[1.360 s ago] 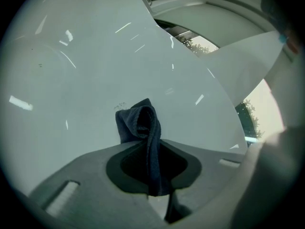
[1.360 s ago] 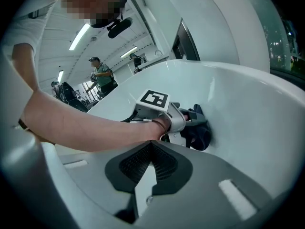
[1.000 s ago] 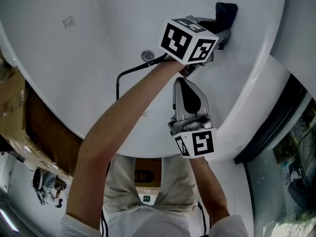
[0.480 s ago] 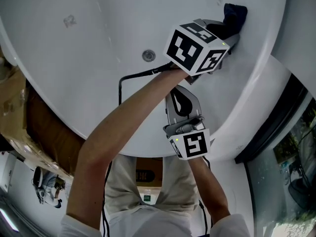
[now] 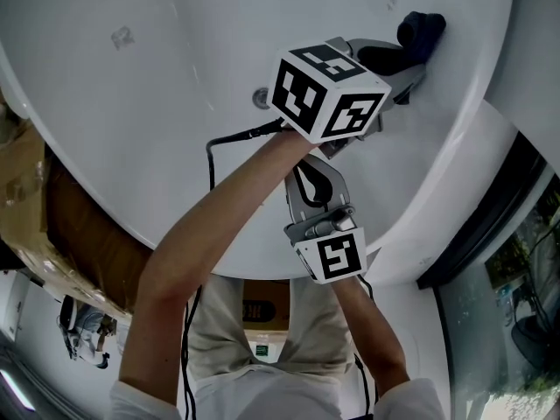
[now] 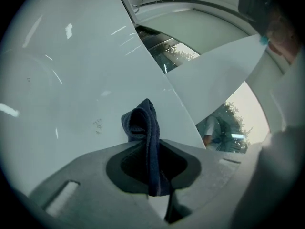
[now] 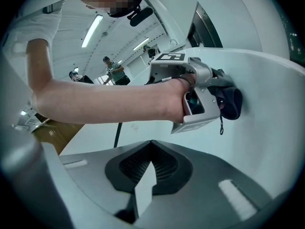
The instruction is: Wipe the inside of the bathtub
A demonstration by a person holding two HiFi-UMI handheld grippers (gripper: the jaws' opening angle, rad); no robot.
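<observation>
The left gripper [image 6: 151, 162] has its fingers [image 6: 86, 175] clamped on a dark blue cloth [image 6: 143, 123], the gap between them only as wide as the folded fabric. The cloth runs lengthwise along the fingers. Its bunched end pokes past the tips and presses on the bathtub [image 5: 157, 103] inner wall, close under the far right rim. The right gripper [image 7: 151, 149] hangs nearer the tub's near rim, fingers [image 7: 205, 175] closed together on nothing.

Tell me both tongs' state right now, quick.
Left tongs: shut on the dark blue cloth.
Right tongs: shut, holding nothing.
</observation>
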